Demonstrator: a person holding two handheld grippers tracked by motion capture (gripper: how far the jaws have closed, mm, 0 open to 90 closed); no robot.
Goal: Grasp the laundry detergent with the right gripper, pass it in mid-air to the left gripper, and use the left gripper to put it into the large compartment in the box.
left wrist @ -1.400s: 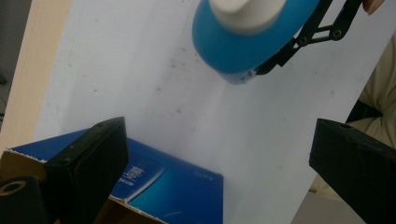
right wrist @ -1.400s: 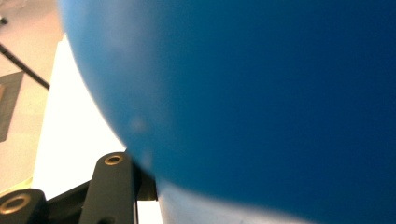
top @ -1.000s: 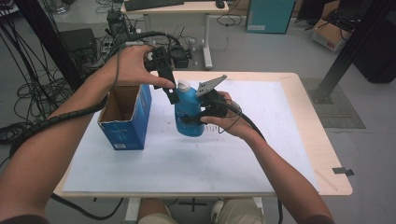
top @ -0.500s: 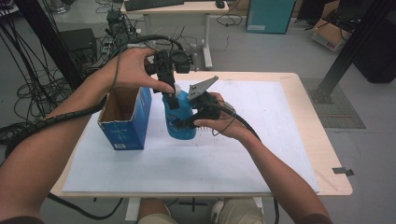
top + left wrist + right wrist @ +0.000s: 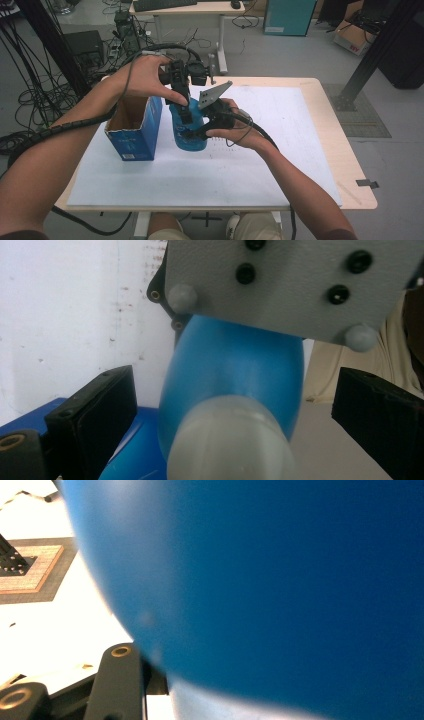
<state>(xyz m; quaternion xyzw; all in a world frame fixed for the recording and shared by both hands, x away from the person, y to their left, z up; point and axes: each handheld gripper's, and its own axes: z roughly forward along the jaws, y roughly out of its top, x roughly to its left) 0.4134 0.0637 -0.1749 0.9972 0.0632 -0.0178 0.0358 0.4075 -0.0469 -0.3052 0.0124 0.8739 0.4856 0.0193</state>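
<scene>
Right now I've got the blue bottle point(image 5: 189, 131) clamped around its body in the right gripper point(image 5: 192, 134), sitting near the middle of the white mat point(image 5: 280, 150), just right of the open blue box point(image 5: 135, 131). From the high view I can't tell if the base is touching the mat or hovering a hair above it.

The left gripper point(image 5: 184, 111) is coming at the bottle from above. In the left gripper view its jaws stand wide, one on each side of the whitish cap point(image 5: 230, 440), with clear gaps, so nothing is pinched yet. The grey plate point(image 5: 295, 285) on the right tool sits just past the bottle's shoulder there.

So my read: this is the cap-grab step, with the right hand acting as a vise. Next I'd want the left jaws dropped a bit, centred on the cap and then closed, keeping clear of that plate. The bottle looks slick and rounded, so the right grip needs to stay firm or it'll spin.
</scene>
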